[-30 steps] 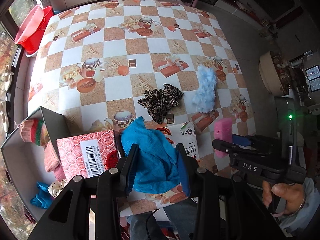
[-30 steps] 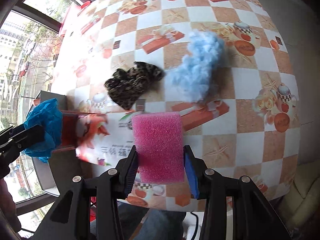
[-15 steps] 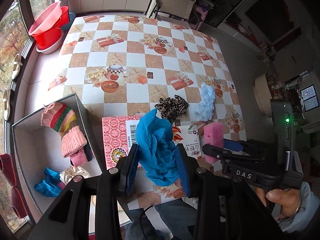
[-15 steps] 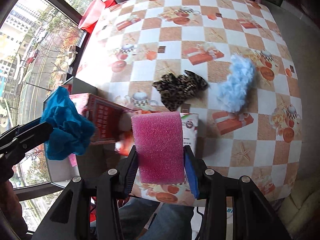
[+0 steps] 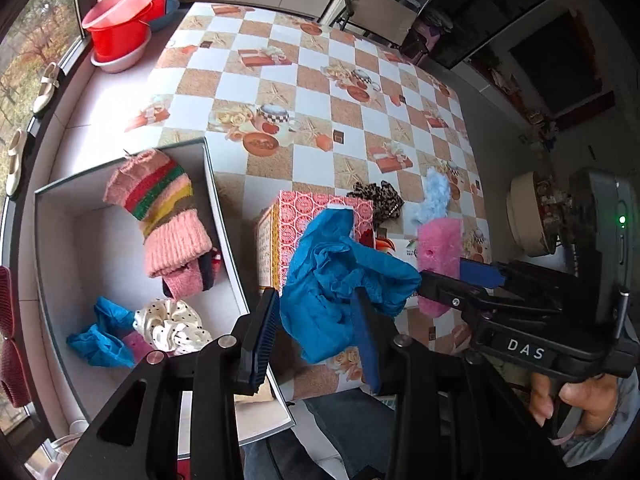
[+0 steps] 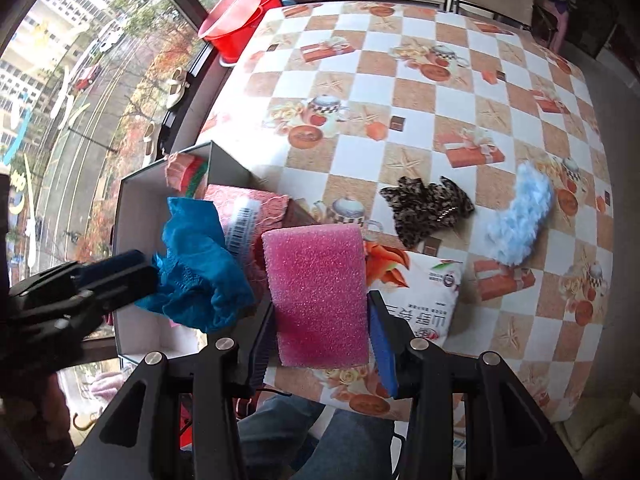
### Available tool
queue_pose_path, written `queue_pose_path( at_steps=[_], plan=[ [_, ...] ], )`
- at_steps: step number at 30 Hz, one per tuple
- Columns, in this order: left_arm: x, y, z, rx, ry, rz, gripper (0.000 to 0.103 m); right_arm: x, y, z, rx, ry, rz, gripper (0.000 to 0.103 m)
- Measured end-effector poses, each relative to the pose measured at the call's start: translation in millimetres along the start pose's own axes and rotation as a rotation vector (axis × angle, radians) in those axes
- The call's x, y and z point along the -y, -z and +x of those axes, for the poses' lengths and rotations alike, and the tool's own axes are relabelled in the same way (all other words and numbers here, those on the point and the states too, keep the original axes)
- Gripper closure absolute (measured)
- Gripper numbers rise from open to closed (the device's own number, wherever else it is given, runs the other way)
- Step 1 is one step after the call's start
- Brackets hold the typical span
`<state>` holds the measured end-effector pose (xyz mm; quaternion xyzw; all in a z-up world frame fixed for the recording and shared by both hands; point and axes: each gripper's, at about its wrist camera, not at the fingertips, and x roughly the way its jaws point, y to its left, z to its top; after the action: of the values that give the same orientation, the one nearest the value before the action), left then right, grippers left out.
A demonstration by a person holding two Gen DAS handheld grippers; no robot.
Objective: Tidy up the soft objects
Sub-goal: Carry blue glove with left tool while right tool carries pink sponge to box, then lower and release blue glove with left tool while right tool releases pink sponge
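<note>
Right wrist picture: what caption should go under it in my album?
Right gripper holding a pink sponge above the checkered table, left gripper carrying a blue cloth alongside.

Red basins (image 5: 120, 20) stacked on the sill beyond the checkered table (image 5: 320, 92); pale shoes (image 5: 46, 88) by the window

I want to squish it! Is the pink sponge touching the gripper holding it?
Touching. In the right wrist view the pink sponge sits clamped between both fingers of the right hand-held gripper, no gap either side.
</note>
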<state>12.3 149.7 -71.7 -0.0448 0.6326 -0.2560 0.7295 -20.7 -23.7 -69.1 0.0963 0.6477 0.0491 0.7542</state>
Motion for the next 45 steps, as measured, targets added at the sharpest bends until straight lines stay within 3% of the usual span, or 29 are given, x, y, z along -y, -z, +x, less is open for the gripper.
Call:
queue_pose_path(
  at_steps=[8,9,12,21,32,45],
  plan=[
    [-6,4,27,-0.053,0.071,-0.02,0.064,-17,6,13,-0.031,-0.008,-0.026,0.058],
    [-6,4,27,-0.054,0.079,-0.018,0.074,-17,7,14,-0.032,-0.009,-0.024,0.058],
    [-5,3,26,-0.056,0.115,-0.003,0.081,-14,6,12,-0.03,-0.013,-0.013,0.058],
    [-6,7,-2,0.036,0.128,-0.008,0.082,-22,3,-5,0.006,-0.017,-0.035,0.058],
    [-49,21,-57,0.166,-0.023,-0.096,0.082,-75,-19,-22,0.048,-0.037,-0.179,0.058],
    [-110,72,-54,0.128,-0.224,-0.207,0.082,-156,-8,18,-0.061,-0.073,-0.407,0.058]
  ],
)
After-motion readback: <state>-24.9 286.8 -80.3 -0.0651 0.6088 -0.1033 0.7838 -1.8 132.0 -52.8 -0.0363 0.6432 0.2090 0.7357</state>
